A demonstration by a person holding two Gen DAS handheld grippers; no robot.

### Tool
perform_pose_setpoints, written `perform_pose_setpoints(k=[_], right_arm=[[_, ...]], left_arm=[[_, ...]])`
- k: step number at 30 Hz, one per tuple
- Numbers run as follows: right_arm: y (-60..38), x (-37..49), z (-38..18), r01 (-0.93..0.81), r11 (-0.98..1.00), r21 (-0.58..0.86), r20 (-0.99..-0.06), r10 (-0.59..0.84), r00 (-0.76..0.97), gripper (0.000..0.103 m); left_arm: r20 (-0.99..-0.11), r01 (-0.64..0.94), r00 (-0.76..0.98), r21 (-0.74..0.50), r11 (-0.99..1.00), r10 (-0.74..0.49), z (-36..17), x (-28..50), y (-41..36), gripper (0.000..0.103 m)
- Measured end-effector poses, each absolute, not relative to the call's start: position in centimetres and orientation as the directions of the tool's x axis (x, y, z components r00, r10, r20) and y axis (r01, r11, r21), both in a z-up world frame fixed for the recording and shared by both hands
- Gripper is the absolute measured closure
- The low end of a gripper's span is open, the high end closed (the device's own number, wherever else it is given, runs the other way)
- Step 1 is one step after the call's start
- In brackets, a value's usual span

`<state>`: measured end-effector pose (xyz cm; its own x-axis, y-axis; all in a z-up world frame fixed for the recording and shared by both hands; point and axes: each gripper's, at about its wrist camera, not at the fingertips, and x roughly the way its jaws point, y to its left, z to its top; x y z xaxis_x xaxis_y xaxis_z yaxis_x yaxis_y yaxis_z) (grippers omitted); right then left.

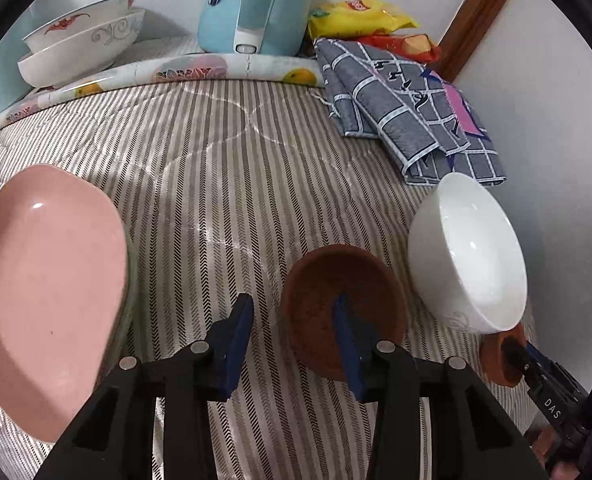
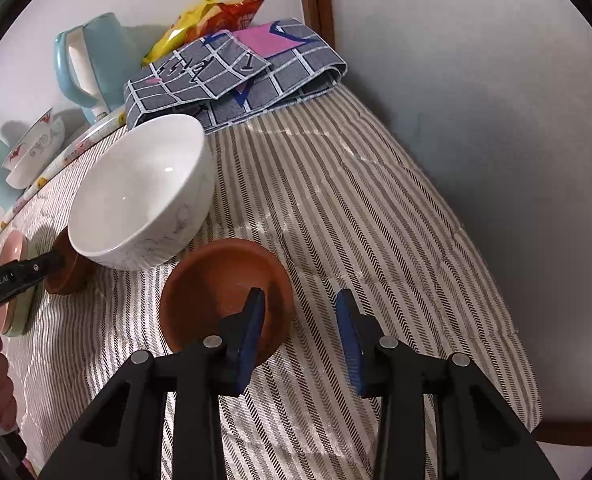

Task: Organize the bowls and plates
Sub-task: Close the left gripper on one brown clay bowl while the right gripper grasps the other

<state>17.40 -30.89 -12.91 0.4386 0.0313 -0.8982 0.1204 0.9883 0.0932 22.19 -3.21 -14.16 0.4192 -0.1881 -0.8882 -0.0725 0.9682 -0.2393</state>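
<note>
Two small brown dishes sit near the front of the striped worktop [image 1: 216, 160], well apart, not stacked. The left brown dish [image 1: 335, 280] has the left hand-held gripper [image 1: 292, 332] straddling its near rim: one finger inside, one outside. There is a gap between the outside pad and the rim, so we call it released, nothing grasped yet. It's the same on the other side. The right hand-held gripper [image 2: 299, 328] straddles the rim of the right brown dish [image 2: 224, 276], inner finger in the dish, outer finger over the cloth, jaws not clenched on it.

The white bowl [image 2: 140, 196] stands between the two dishes and just behind them, and looks tilted. We cannot tell whether it leans on a dish. Far left, a pink plate [image 1: 48, 280] lies on a greenish plate [image 2: 24, 312], so that pair reads as already stacked. At the back, two patterned bowls [image 1: 80, 40] are nested beside a blue kettle [image 1: 256, 4], with snack bags [image 1: 359, 16] and a checked cloth [image 1: 407, 108] in the corner.

Our judgement is that we're mid-task. Plates and patterned bowls are grouped; the two brown dishes and the white bowl are still loose. The likely step in hand is gripping both dishes to bring them together.
</note>
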Motion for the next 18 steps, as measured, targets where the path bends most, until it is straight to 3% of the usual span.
perform_pose_setpoints(k=[5,18], right_arm=[[-30.86,17.75,-13.51,0.110,0.988,0.105,-0.899,0.047,0.435,0.074],[-30.62,17.41,-13.94,0.089,0.989,0.122,-0.873,0.064,0.484,0.074]], left_arm=[[-0.895,-0.074,0.414,-0.214,0.974,-0.165,-14.78,22.38,-3.46,0.071],[-0.891,-0.055,0.422,-0.209,0.976,-0.167,-14.88,22.21,-3.55,0.072]])
